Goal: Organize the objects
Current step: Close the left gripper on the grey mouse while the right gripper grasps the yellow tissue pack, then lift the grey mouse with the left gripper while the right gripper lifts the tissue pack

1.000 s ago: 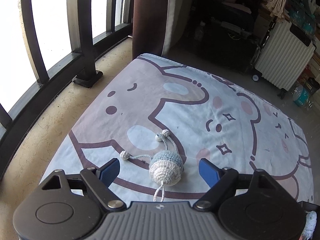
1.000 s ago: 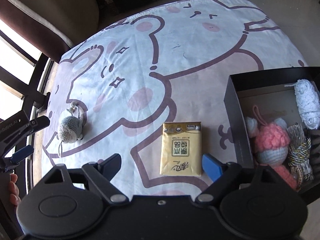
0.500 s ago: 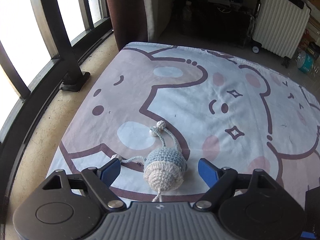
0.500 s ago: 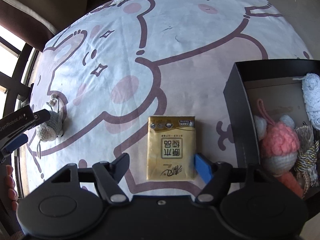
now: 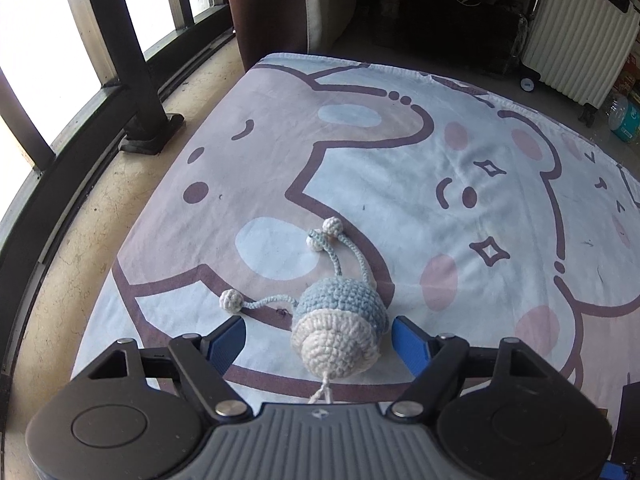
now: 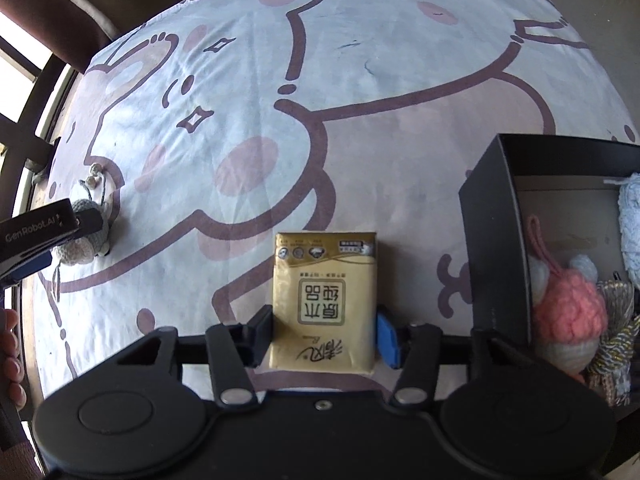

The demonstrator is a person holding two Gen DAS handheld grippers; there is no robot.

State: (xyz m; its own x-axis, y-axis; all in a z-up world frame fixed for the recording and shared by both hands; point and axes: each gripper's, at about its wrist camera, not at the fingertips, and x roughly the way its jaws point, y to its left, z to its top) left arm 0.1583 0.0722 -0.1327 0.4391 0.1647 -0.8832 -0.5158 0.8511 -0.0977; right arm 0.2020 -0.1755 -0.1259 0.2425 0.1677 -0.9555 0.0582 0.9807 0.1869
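Crocheted toy (image 5: 340,328) is lying on the cartoon sheet (image 5: 400,168), sitting between the left gripper (image 5: 320,340) fingers. Tissue pack (image 6: 324,300) is lying between the right gripper (image 6: 324,332) fingers. Box (image 6: 492,240) is sitting right of the pack, yarn items (image 6: 568,320) lying in it.

The right gripper (image 6: 325,338) points down at a flat gold tissue pack with printed characters (image 6: 325,300), which lies between its closing jaws on a pale blanket printed with cartoon bears (image 6: 360,80). Both pads look to be against the pack's long edges. Just right of it stands an open black cardboard box (image 6: 490,240) holding a pink crocheted toy (image 6: 568,312). Far left, the left gripper (image 6: 36,240) reaches over a grey-blue crocheted toy (image 6: 90,240).
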